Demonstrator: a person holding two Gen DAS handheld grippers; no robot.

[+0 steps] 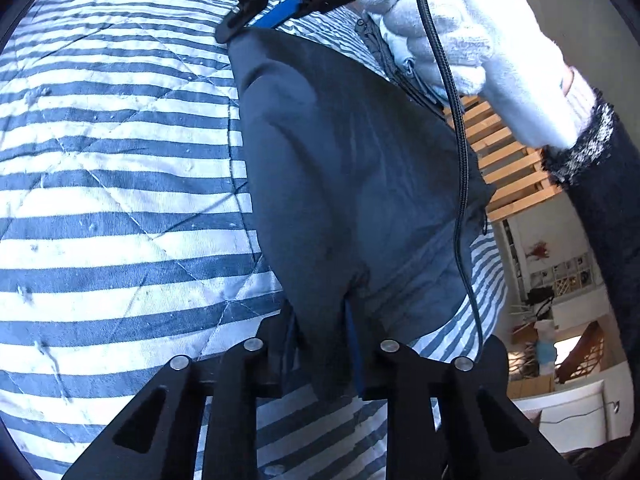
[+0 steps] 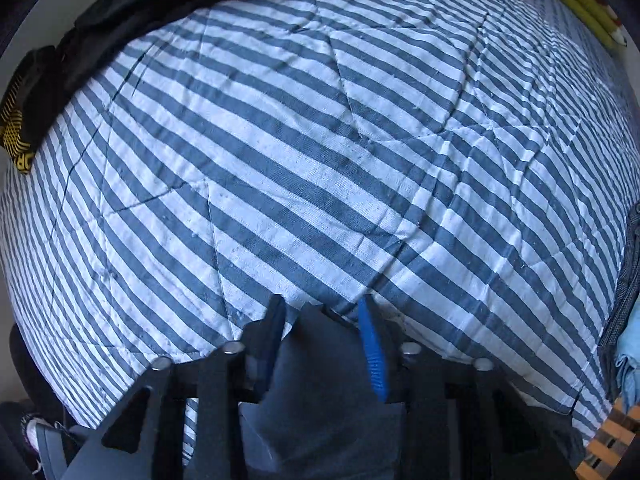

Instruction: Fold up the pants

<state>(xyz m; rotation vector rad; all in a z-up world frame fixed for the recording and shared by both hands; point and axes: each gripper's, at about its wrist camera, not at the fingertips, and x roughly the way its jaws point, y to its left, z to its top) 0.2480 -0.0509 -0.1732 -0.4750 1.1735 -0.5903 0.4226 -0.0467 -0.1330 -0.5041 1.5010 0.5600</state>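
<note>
A: Where are the pants (image 1: 352,184)?

B: Stretched between the two tools. The left gripper (image 1: 326,354) has its fingers pinched narrow on a bunch of the dark cloth, and from there the fabric runs away from it to the right gripper (image 1: 256,20), which shows at the far end of that view, clamped on the other edge. A white-gloved hand (image 1: 460,28) holds that tool, with a black cable (image 1: 460,168) trailing across the cloth.

A: And from the right wrist?

B: The right gripper (image 2: 324,344) is also closed narrow on a fold of the dark fabric (image 2: 320,380), which fills the space between and below its fingers (one blue pad (image 2: 372,356) shows clearly).

A: Open room?

B: Ahead of the right gripper lies a broad stretch of striped quilt (image 2: 320,140). To the left of the left gripper the quilt (image 1: 120,160) is equally bare.

A: Edges?

B: Right of the left gripper the quilt ends beside wooden slats (image 1: 508,160). In the right wrist view, black clothing (image 2: 132,4) borders the quilt at the far left, and grey cloth (image 2: 628,272) lies at its right edge.
</note>
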